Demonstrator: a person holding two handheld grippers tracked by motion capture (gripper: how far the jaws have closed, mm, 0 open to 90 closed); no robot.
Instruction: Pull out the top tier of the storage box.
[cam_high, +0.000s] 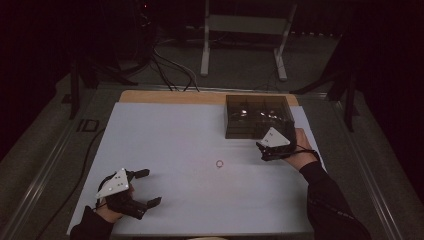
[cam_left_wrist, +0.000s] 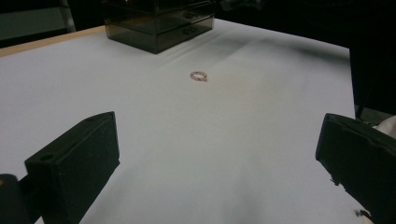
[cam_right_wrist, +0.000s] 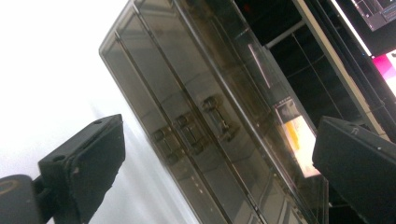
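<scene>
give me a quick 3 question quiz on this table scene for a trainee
1. True or false: the left gripper is shut on the ring.
2. What does the right gripper face? A) smoky drawer box B) ring C) cable
3. How many drawer handles show in the right gripper view?

Key: 1 false, it is open and the ring lies apart on the white sheet. 2 A. 3 three.

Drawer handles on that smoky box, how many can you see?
3, on the front of the drawer box in the right gripper view: one handle on the lowest drawer, one handle on the middle drawer, one handle on the top drawer. None seems hidden.
</scene>
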